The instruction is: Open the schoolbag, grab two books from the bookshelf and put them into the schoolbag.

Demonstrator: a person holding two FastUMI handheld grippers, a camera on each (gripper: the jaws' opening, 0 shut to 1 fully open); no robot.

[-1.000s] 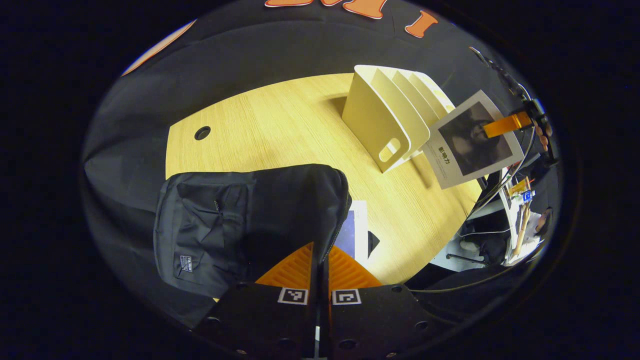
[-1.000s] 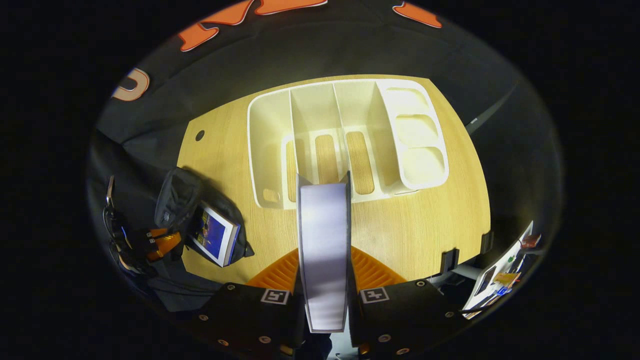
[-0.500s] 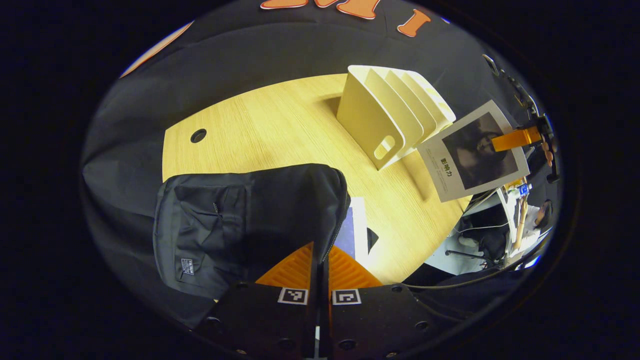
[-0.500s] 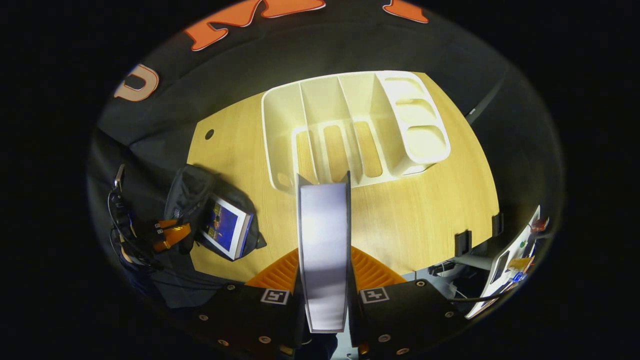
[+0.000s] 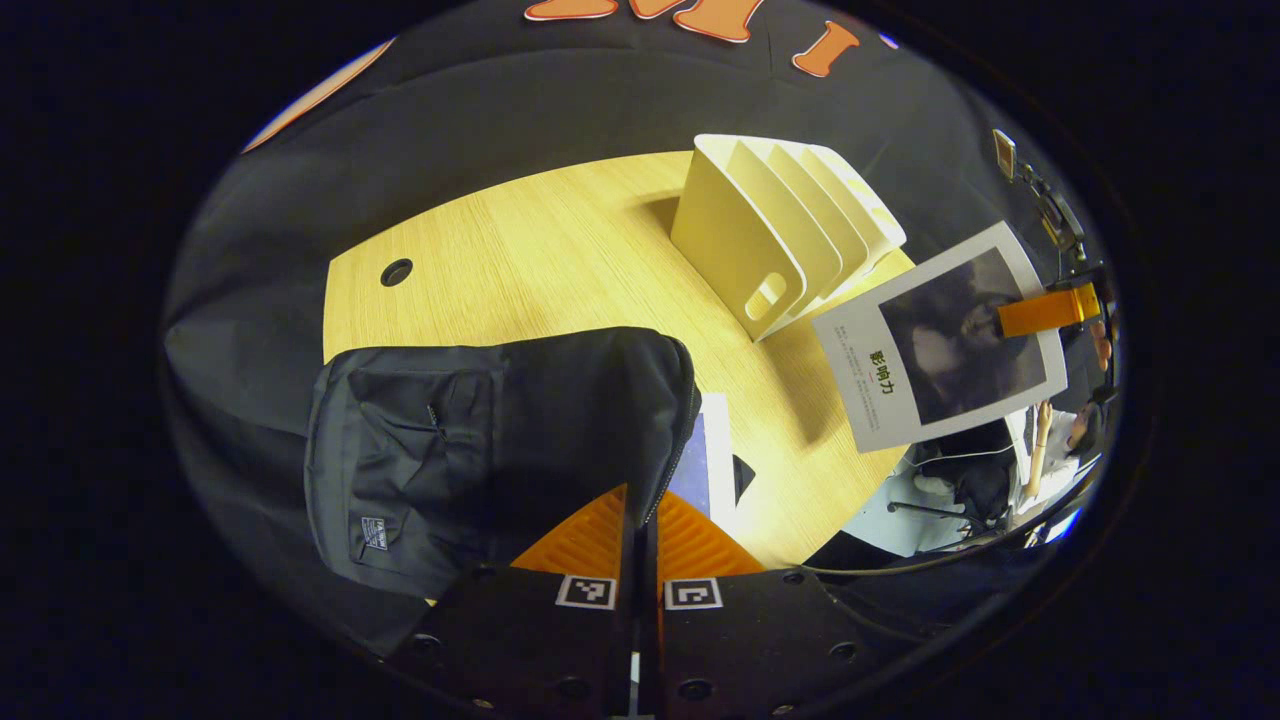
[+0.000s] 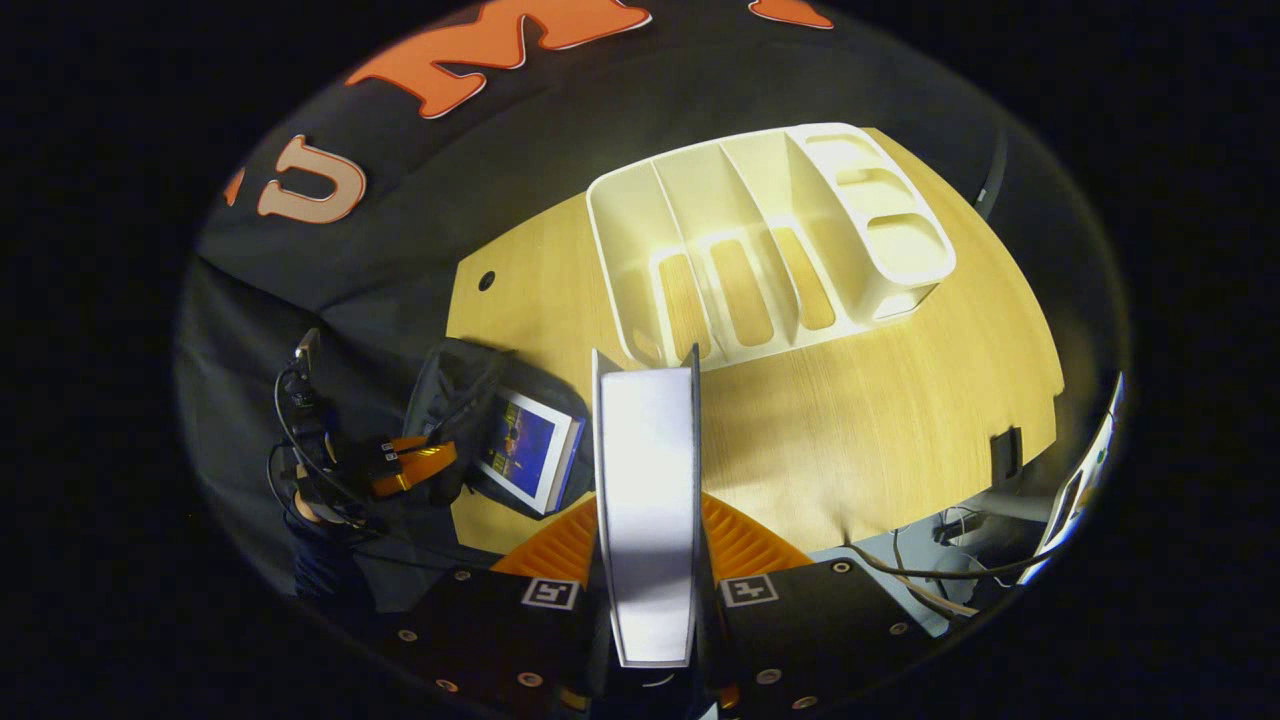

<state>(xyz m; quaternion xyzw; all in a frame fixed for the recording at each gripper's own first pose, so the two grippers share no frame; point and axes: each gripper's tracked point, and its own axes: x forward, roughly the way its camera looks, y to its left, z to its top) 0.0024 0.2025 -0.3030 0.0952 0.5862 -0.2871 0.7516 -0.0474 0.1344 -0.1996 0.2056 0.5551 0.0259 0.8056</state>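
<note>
— What did the right gripper (image 6: 648, 520) have?

— Its two fingers were clamped on a grey-covered book (image 6: 646, 500), held edge-up in the air above the wooden table (image 6: 880, 410). Beyond it stood the cream bookshelf (image 6: 770, 250), its slots bare.

— And the left gripper (image 5: 640, 535)?

— Pinched shut on the edge of the schoolbag flap (image 5: 660, 400), holding it raised (the fingers met on the zipper edge). Under the flap lay a blue-covered book (image 6: 525, 450), inside the black schoolbag (image 5: 450, 440) at the table's near corner.

— Where was the grey book, seen from that side?

— Off to the right, in front of the bookshelf and clear of the table.
</note>
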